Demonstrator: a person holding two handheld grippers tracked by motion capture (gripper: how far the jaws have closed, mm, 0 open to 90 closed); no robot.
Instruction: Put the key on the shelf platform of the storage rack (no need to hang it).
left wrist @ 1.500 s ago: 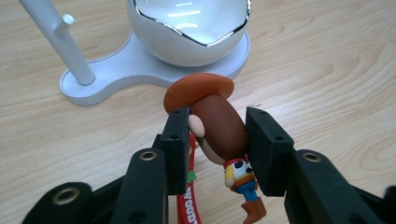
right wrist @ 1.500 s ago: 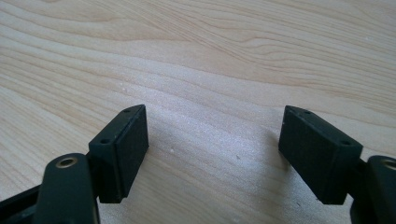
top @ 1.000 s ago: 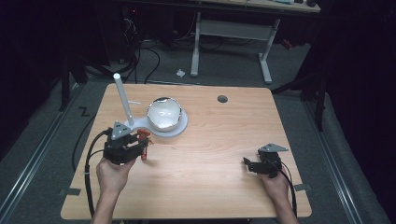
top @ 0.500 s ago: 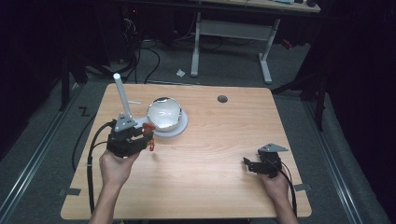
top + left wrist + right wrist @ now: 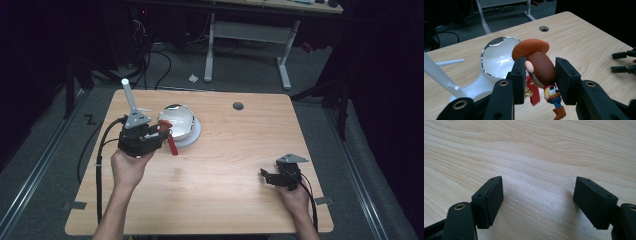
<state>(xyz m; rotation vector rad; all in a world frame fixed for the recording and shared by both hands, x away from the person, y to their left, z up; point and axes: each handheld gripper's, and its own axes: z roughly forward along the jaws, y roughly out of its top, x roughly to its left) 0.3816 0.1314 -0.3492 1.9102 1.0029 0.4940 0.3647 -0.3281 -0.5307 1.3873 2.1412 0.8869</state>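
Observation:
A cowboy toy figure (image 5: 541,70) with a brown hat and red tag hangs above the table, and my left gripper (image 5: 540,67) is shut on its head. In the high view that gripper (image 5: 159,134) holds the toy (image 5: 170,140) just left of a clear glass dome (image 5: 176,121) on a white base (image 5: 194,136). A white post (image 5: 128,97) rises beside the dome. My right gripper (image 5: 266,176) rests low over the wood at the right front, open, with bare table between its jaws (image 5: 537,192).
The wooden table (image 5: 240,150) has a round cable hole (image 5: 238,106) near its far edge. Behind it stand a white desk frame (image 5: 247,35) and loose cables on the dark floor. The right gripper's jaws (image 5: 624,62) show far off in the left gripper view.
My left gripper has risen with the toy and moved a little away from the person, closer to the dome. The right gripper has stayed where it was.

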